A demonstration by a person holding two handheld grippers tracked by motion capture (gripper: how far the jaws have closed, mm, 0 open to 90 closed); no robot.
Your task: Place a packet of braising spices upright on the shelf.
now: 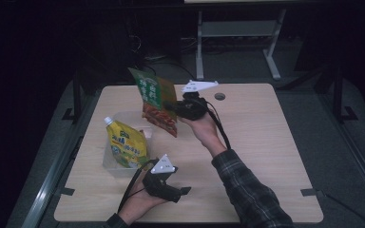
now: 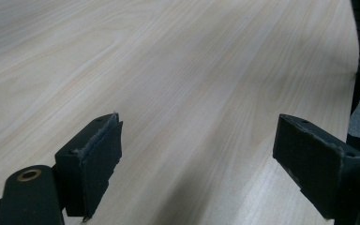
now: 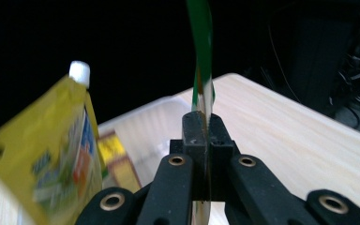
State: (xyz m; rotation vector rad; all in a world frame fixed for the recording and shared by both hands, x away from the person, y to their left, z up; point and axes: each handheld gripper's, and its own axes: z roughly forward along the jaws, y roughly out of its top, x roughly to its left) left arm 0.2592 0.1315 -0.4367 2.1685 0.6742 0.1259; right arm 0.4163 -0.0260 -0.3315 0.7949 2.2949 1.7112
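Observation:
A green and orange snack bag [image 1: 154, 99] hangs in the air over the far side of a clear plastic bin [image 1: 123, 116]. My right gripper [image 1: 168, 105] is shut on the bag's right edge. In the right gripper view the jaws [image 3: 205, 129] pinch the thin bag [image 3: 201, 56] edge-on. A yellow spouted pouch [image 1: 126, 145] with a white cap stands upright in the bin, and it is also at the left in the right gripper view [image 3: 51, 154]. My left gripper [image 1: 184, 191] lies low near the table's front edge. Its jaws [image 2: 197, 154] stand wide open over bare wood.
The light wooden table [image 1: 256, 142] has a round cable hole [image 1: 220, 96] at the back. A plaid sleeve [image 1: 247, 185] crosses the front right. Behind the table stands a grey metal frame [image 1: 237, 28] on a dark floor. The bin [image 3: 140, 122] holds a small yellow packet.

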